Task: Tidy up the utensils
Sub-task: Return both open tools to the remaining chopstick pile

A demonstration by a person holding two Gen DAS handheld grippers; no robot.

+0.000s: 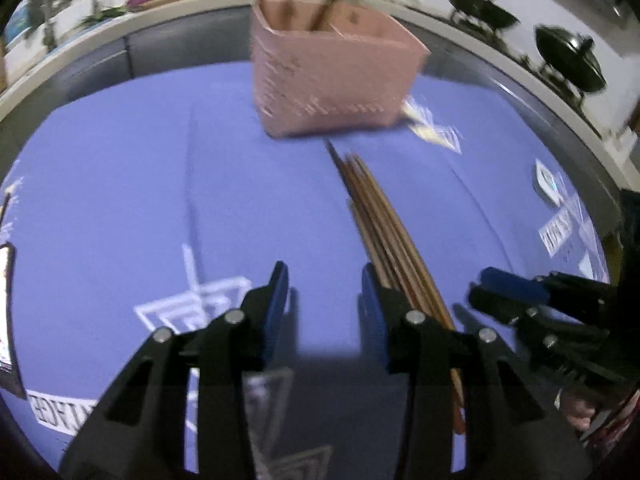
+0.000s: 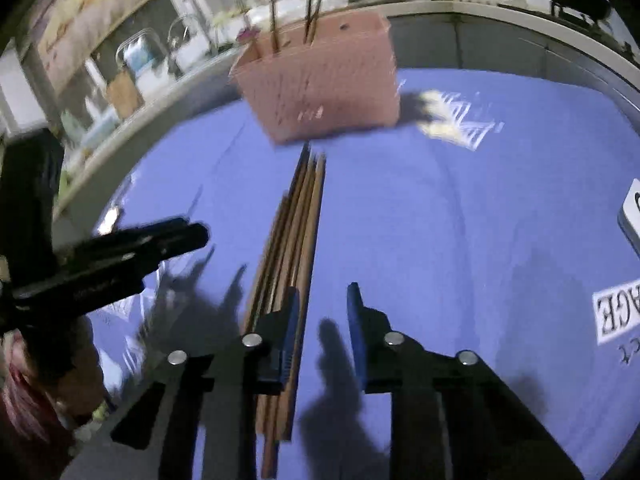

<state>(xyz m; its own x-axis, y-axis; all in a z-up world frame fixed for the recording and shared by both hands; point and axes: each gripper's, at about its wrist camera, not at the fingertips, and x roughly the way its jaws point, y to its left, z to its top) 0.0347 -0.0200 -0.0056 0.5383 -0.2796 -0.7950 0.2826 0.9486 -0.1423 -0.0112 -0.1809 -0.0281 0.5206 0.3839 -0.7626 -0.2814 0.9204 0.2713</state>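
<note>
On blue cloth (image 1: 120,184): chopstick bundle (image 1: 376,216) laid flat, tips near pink holder (image 1: 336,80); few sticks stood inside holder. Left gripper (image 1: 325,292) spread, nothing held, bundle passed under right finger. Right gripper (image 2: 323,312) spread, nothing held, bundle beneath left finger.

I see bare cloth (image 1: 120,184) left of the chopsticks (image 1: 380,224); the pink holder (image 1: 336,80) blocks beyond their tips.
</note>
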